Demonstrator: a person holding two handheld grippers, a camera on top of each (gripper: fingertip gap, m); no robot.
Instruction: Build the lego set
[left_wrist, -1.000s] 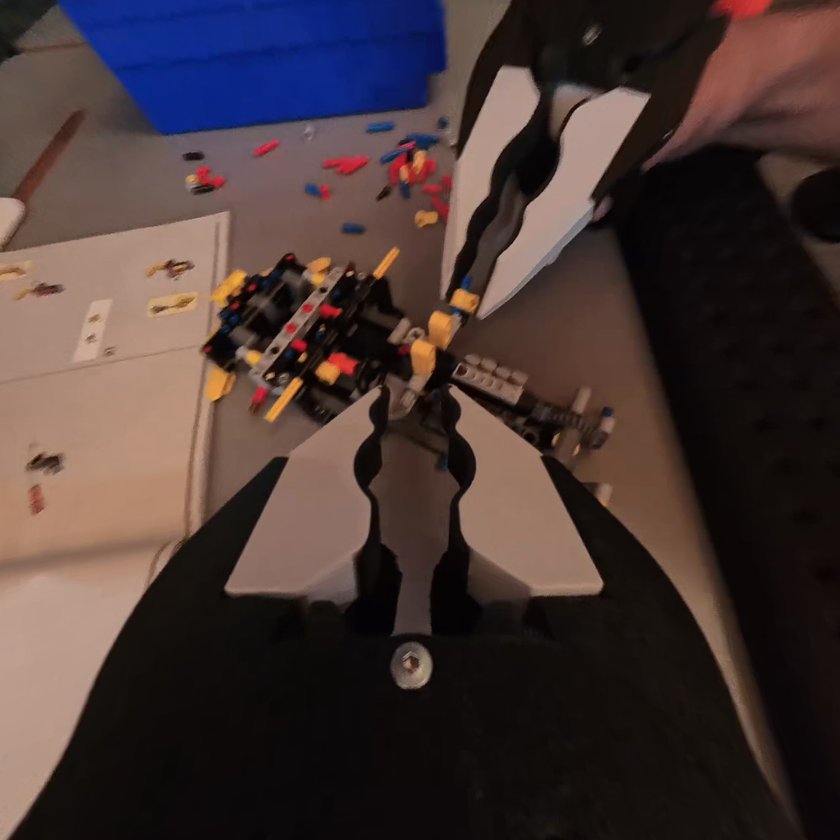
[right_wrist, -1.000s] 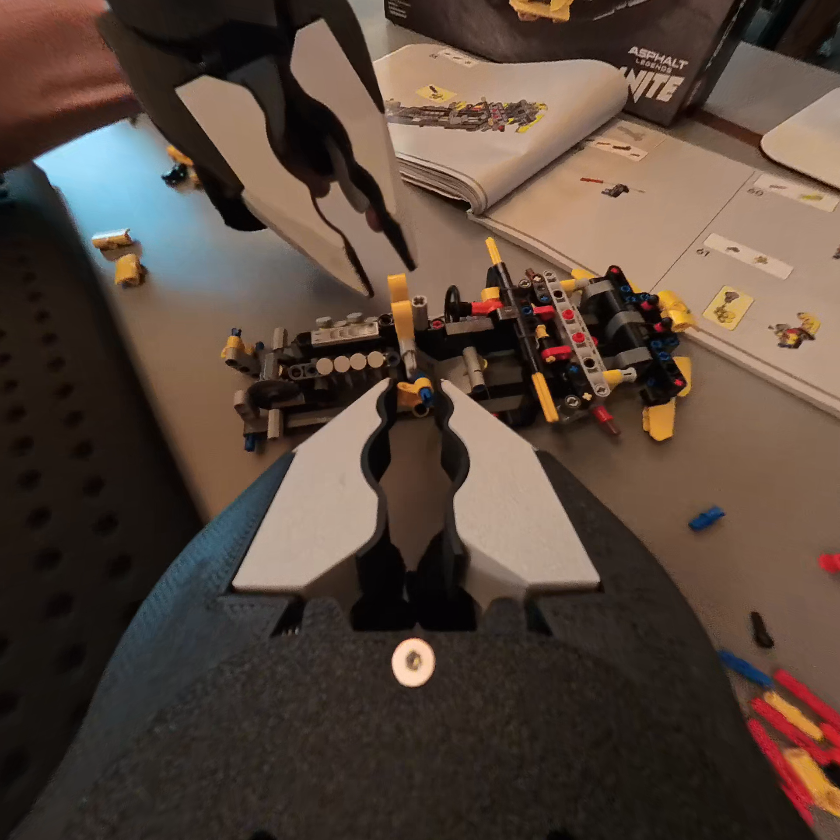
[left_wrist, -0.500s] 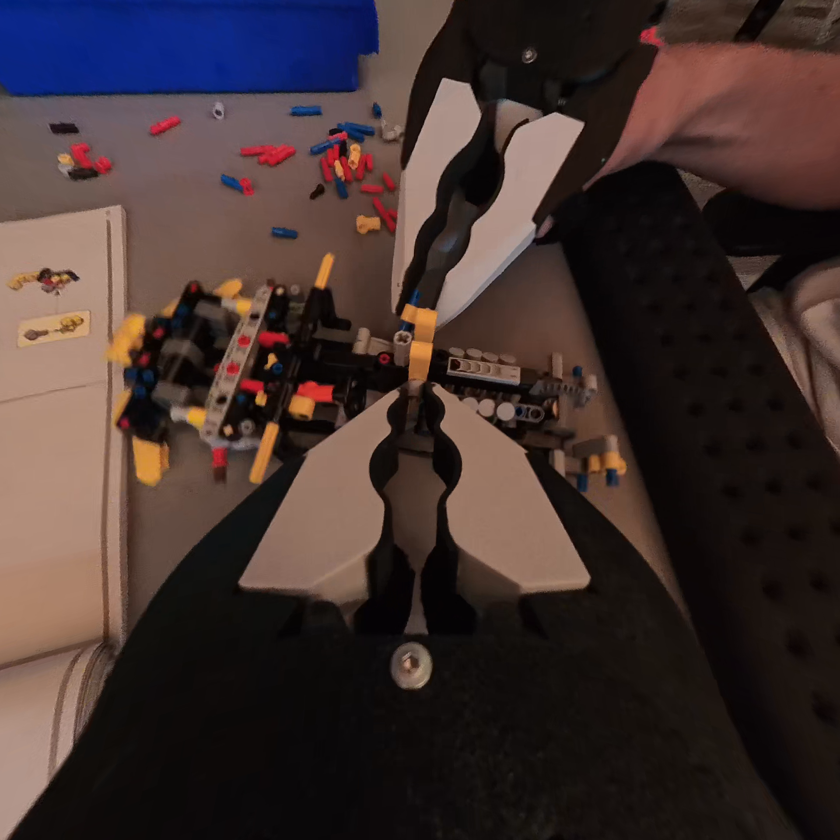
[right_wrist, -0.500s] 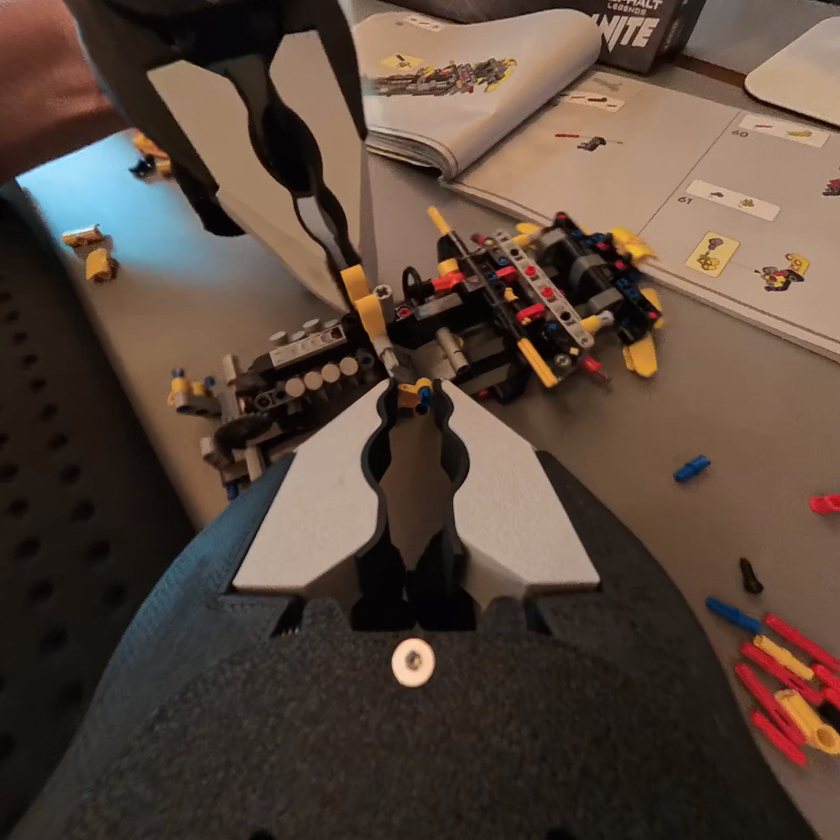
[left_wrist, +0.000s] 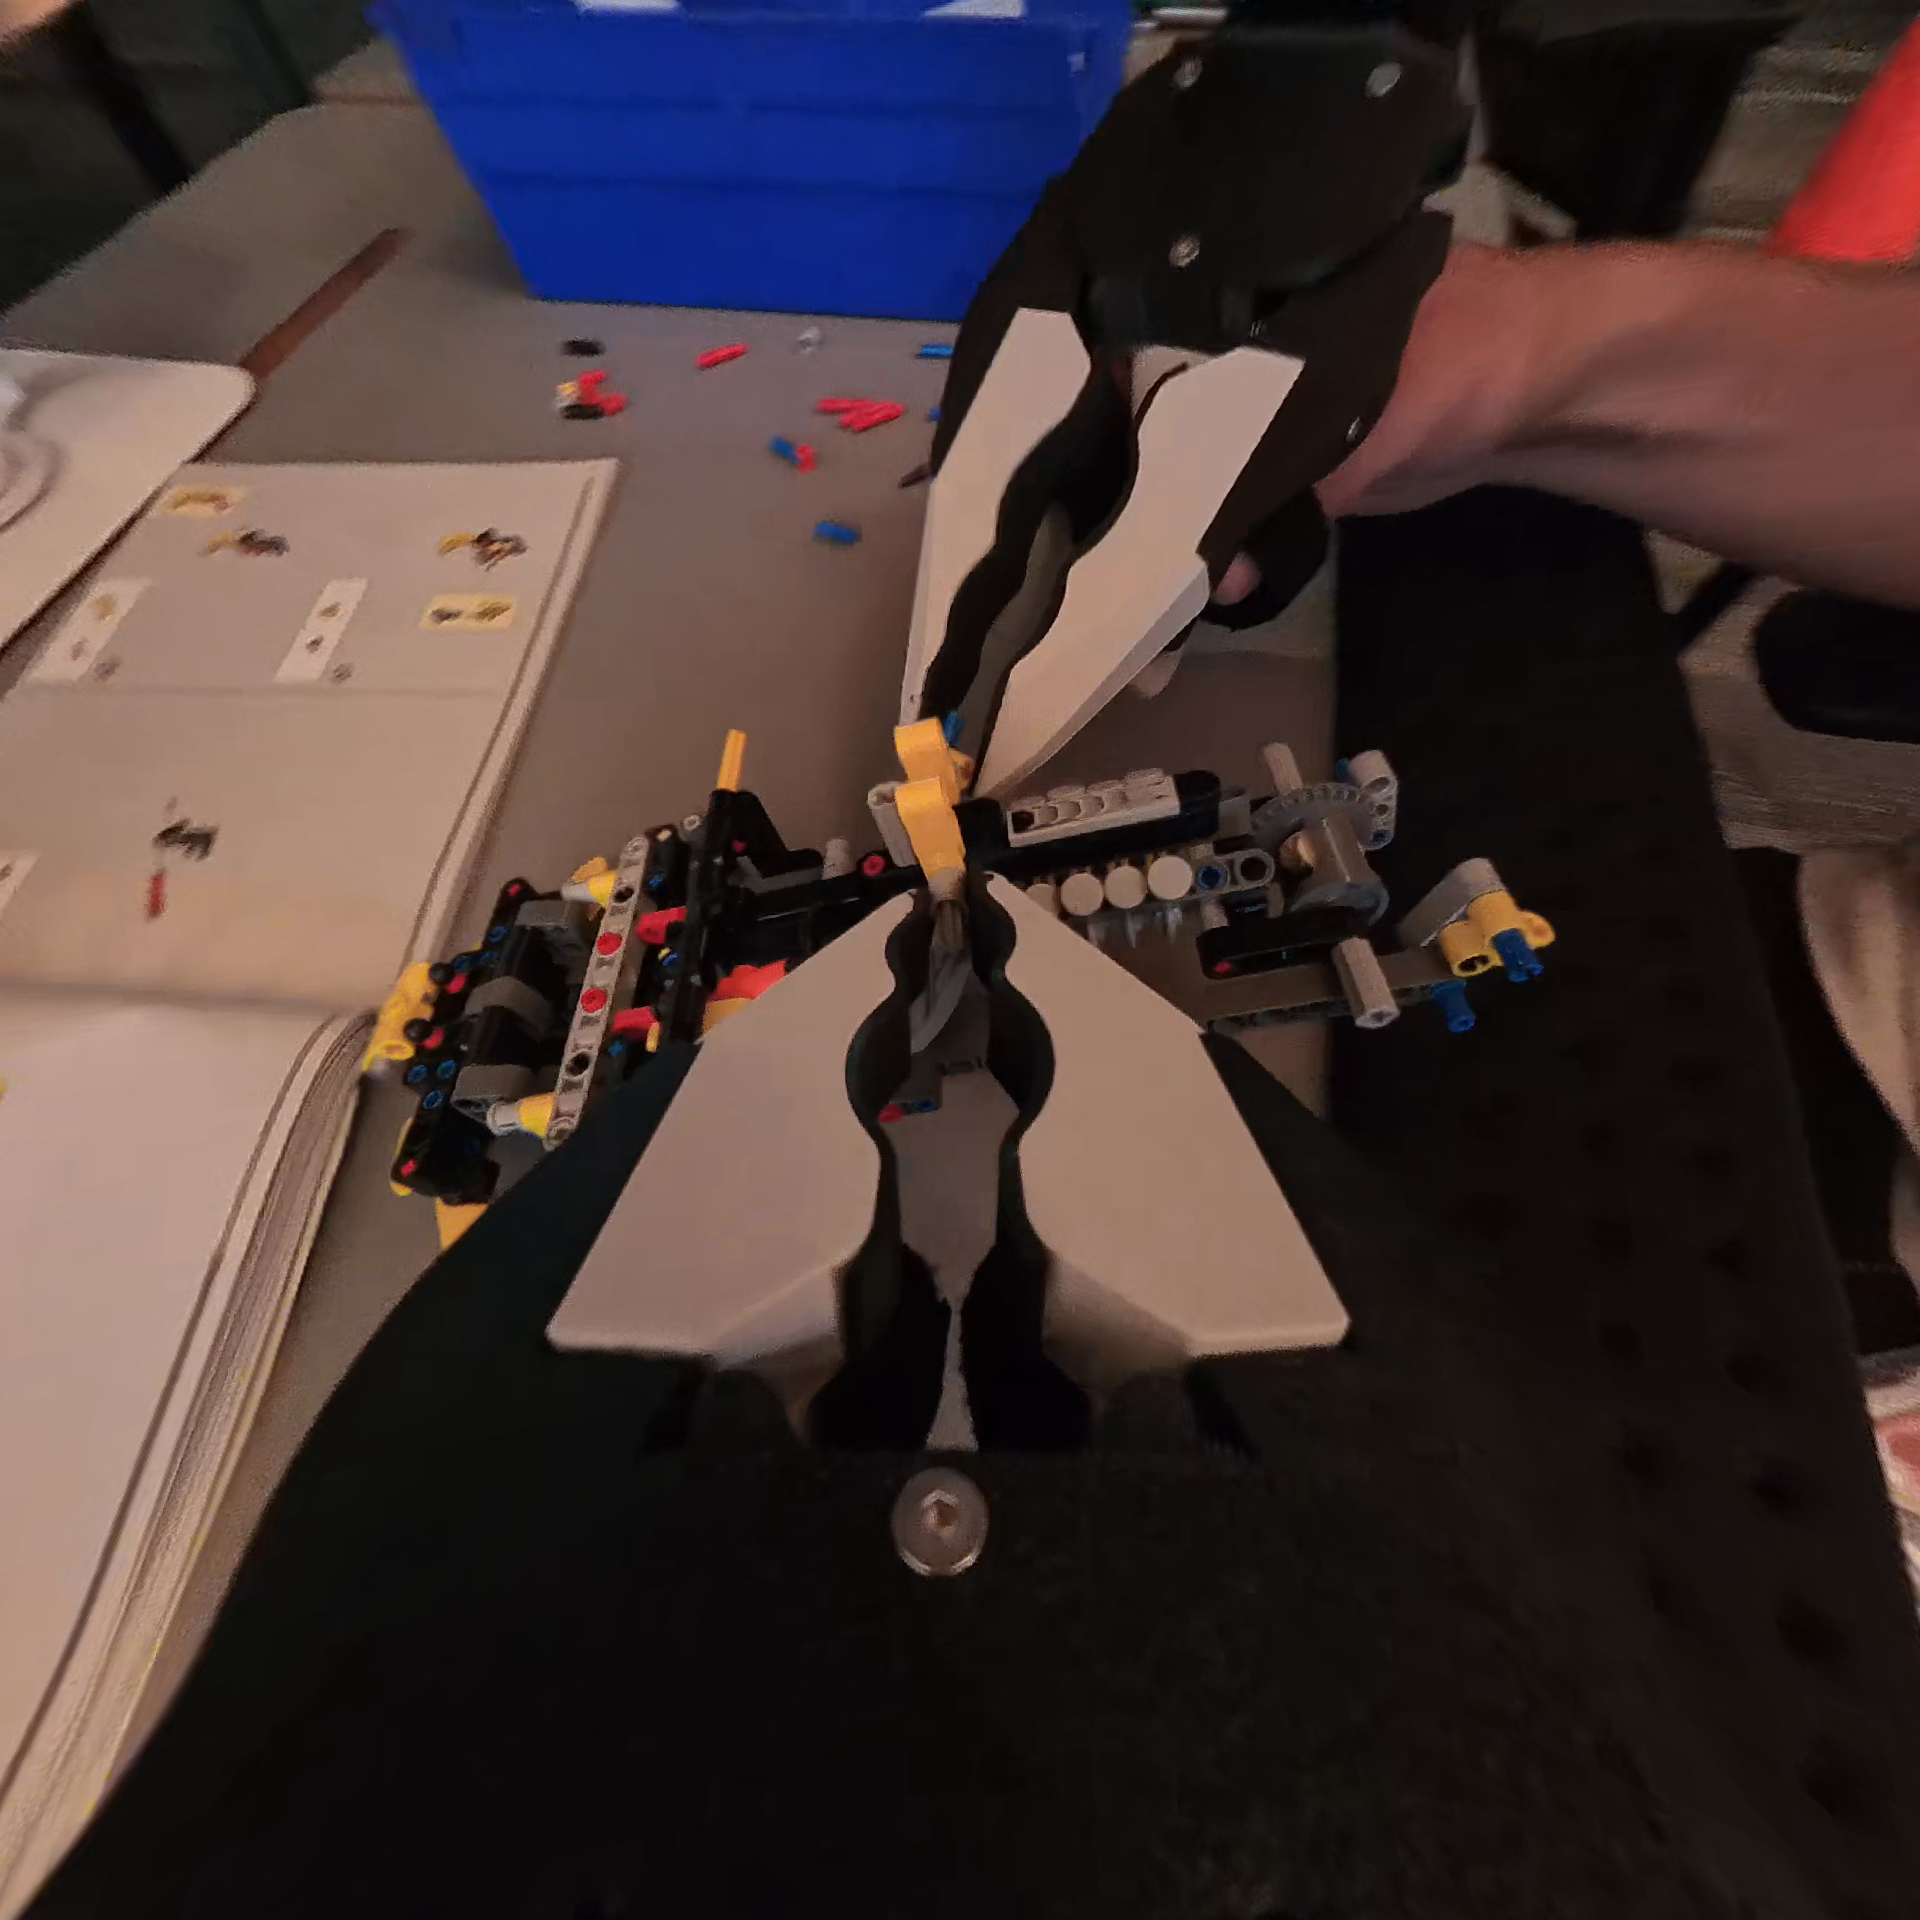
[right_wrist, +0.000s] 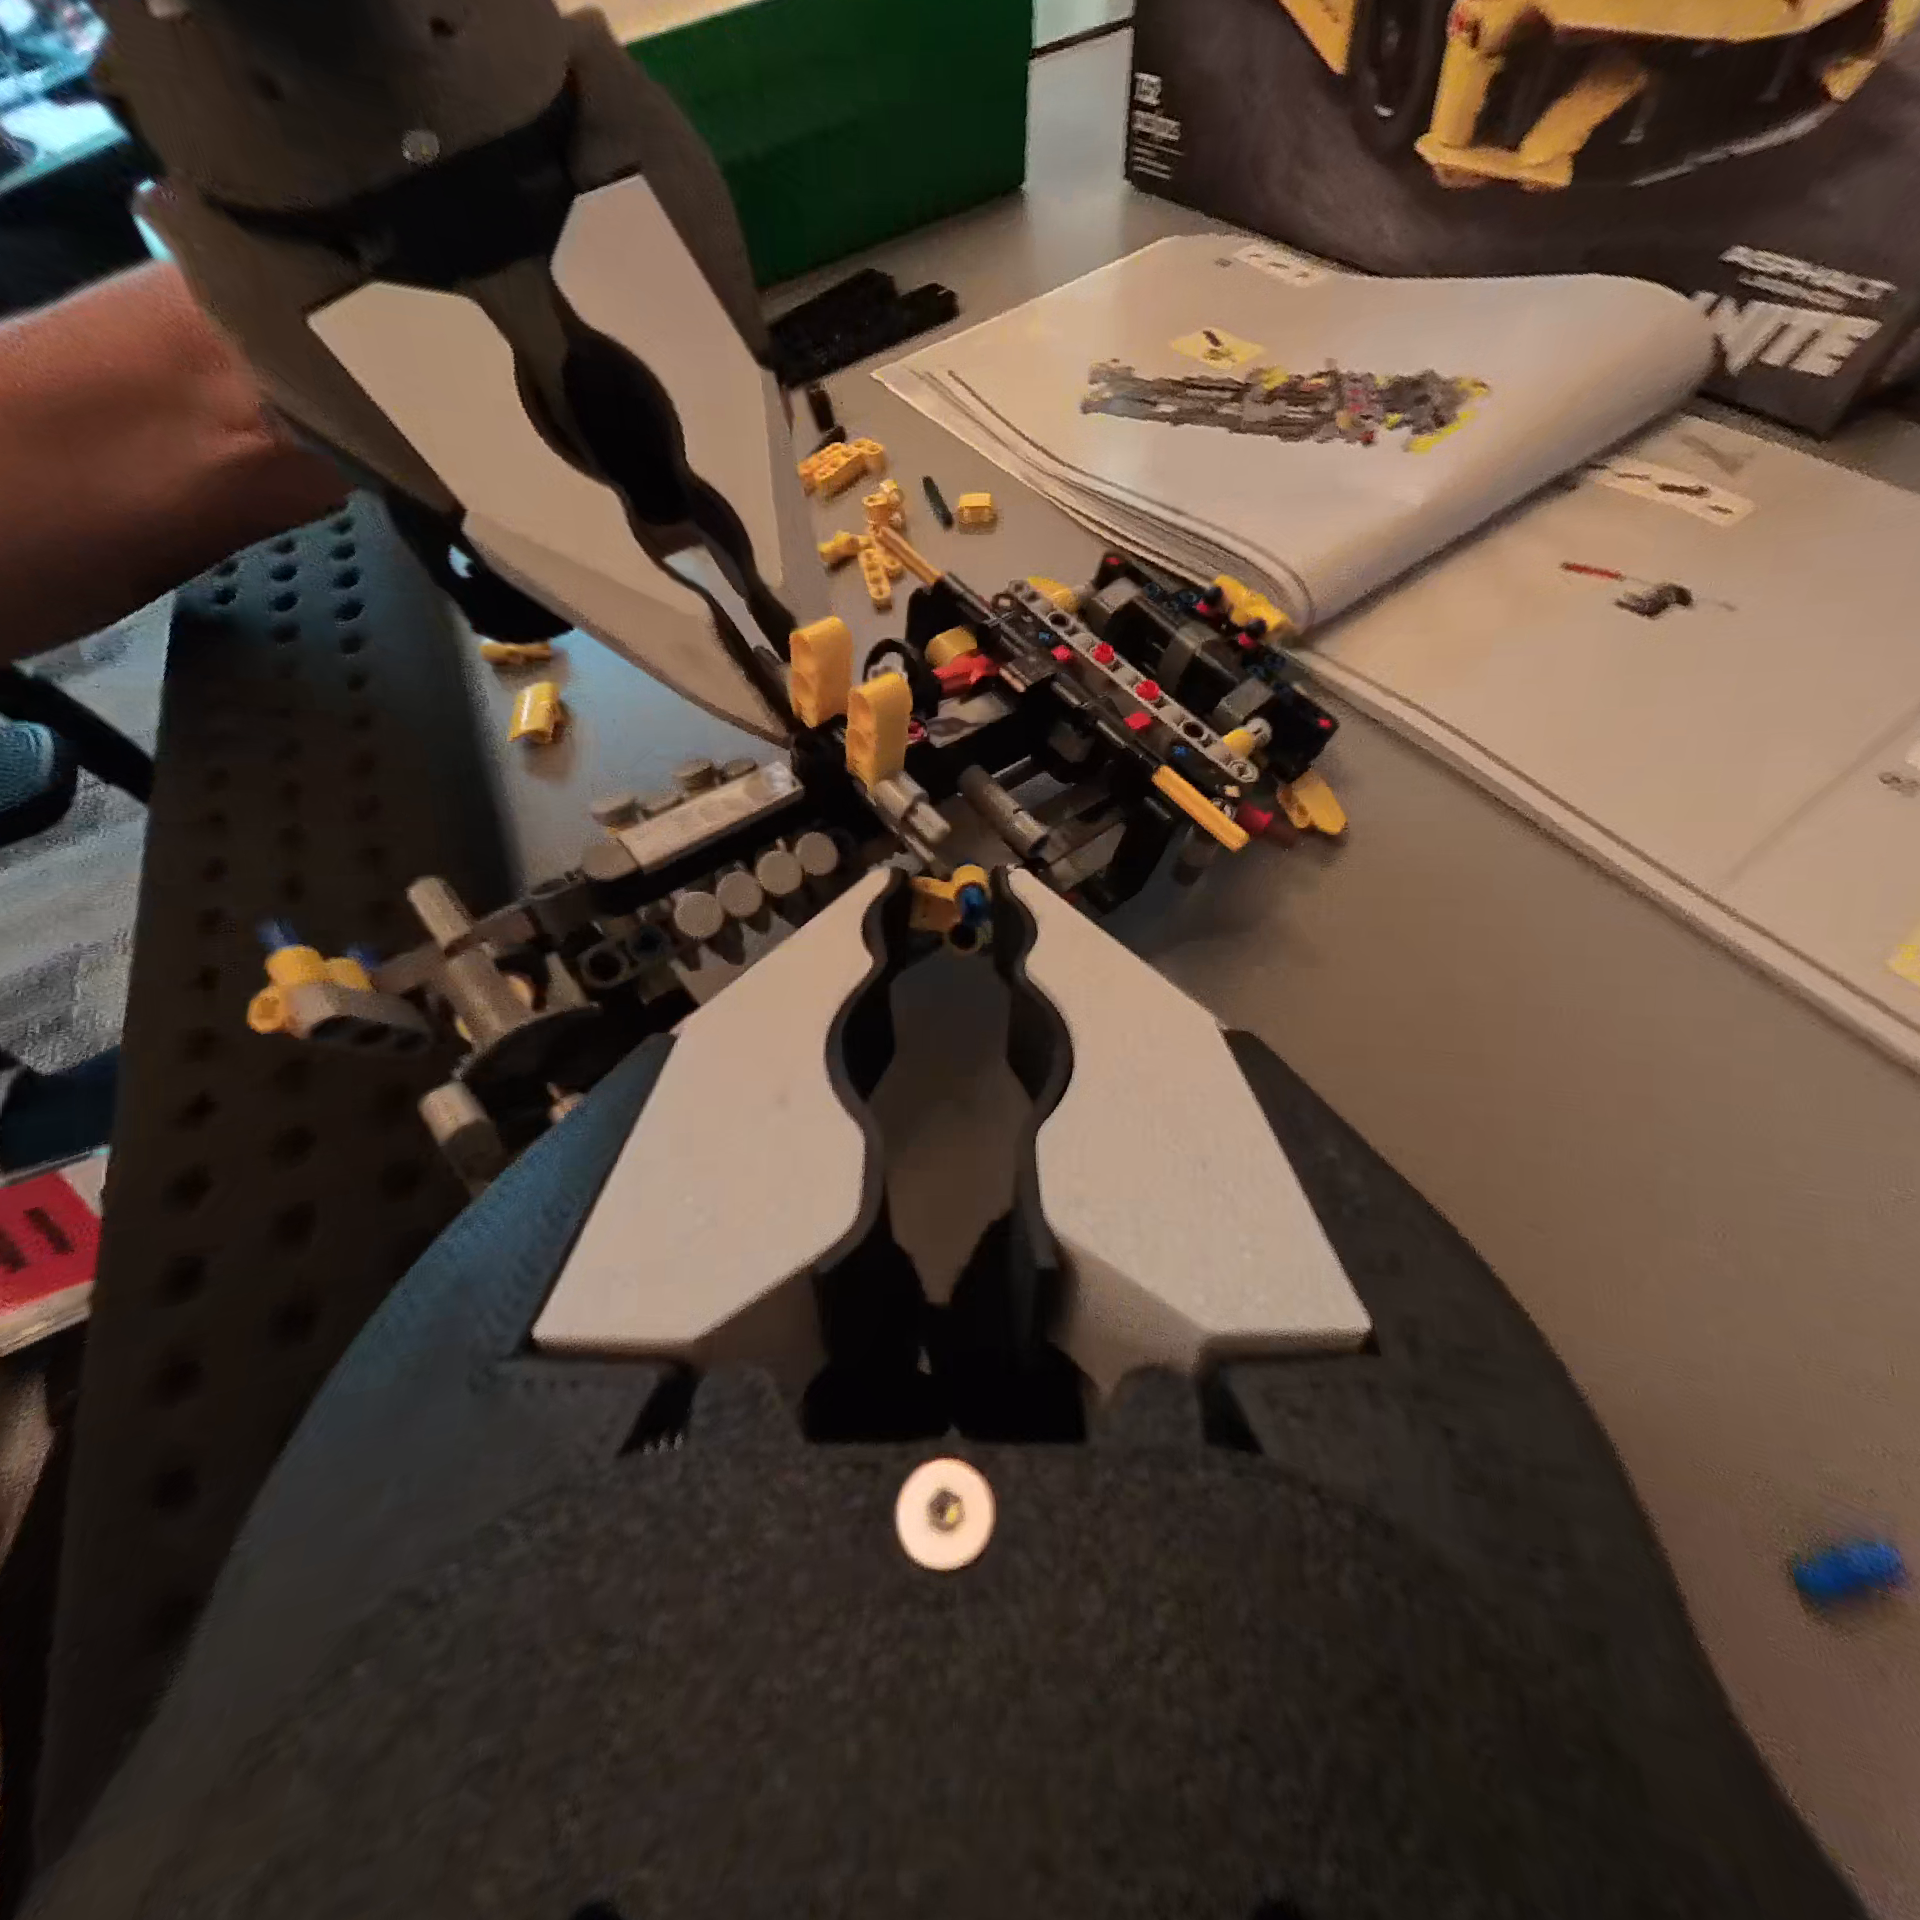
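Left wrist view: the left gripper (left_wrist: 948, 914) is clamped on a grey axle (left_wrist: 943, 971) that runs up into the yellow connectors (left_wrist: 928, 795) at the middle of the half-built lego chassis (left_wrist: 935, 925). The chassis lies on the desk (left_wrist: 717, 613) close to its near edge, beside the open instruction booklet (left_wrist: 260, 727); loose pins (left_wrist: 831, 416) are scattered toward the far edge by the blue bin (left_wrist: 758, 156). The right gripper (left_wrist: 951, 727) reaches in from the far side, its tips at the top yellow piece.

Right wrist view: the right gripper (right_wrist: 945, 904) is pinched on a small yellow-and-blue connector piece (right_wrist: 948, 904) just at the model's near flank. The left gripper (right_wrist: 774, 675) touches the upright yellow connectors (right_wrist: 852, 691).

The step in hand looks like fitting that small piece onto the chassis. The next move probably calls for lining it up with its hole and pressing while the left holds steady.
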